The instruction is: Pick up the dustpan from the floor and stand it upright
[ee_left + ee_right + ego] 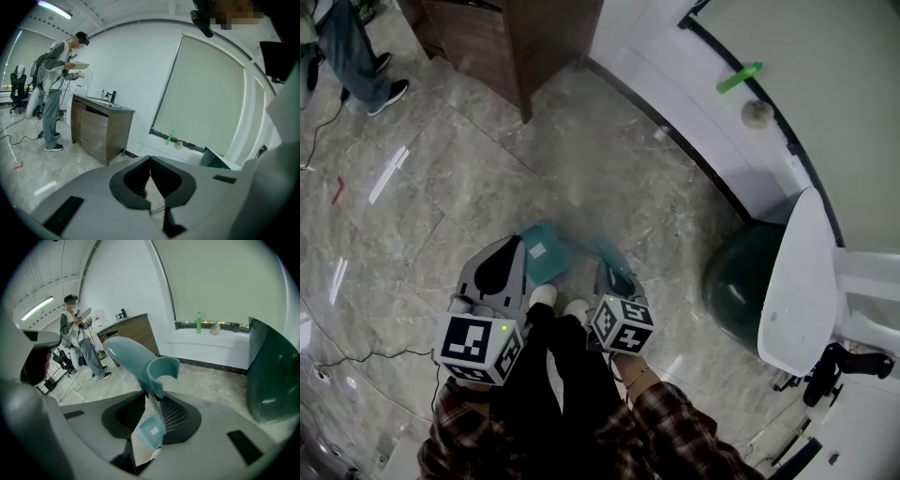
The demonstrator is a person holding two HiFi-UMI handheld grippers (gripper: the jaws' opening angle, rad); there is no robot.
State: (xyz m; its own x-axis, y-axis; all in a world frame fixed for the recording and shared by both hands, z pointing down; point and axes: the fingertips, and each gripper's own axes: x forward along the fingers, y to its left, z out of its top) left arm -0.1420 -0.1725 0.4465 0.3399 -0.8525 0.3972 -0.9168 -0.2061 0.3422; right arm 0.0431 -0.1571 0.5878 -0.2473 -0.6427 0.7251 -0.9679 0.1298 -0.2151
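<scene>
**Dustpan pinched in my right jaws, left jaws empty**

My right gripper (152, 397) has its jaws clamped on the teal dustpan (136, 355) at the thin stretch just under the C-shaped clip. The handle juts out past the jaw tips toward 11 o'clock in the right gripper view. In the head view the pan (544, 251), with its white label, sits at 12 o'clock from my shoes, between my two grippers. I cannot tell if it touches the marble floor (441, 169). My left gripper (150, 159) has its jaws pressed together at the tips on nothing. A wooden cabinet (516, 37) stands at 12 o'clock and a dark green bin (745, 281) at 3 o'clock.
</scene>
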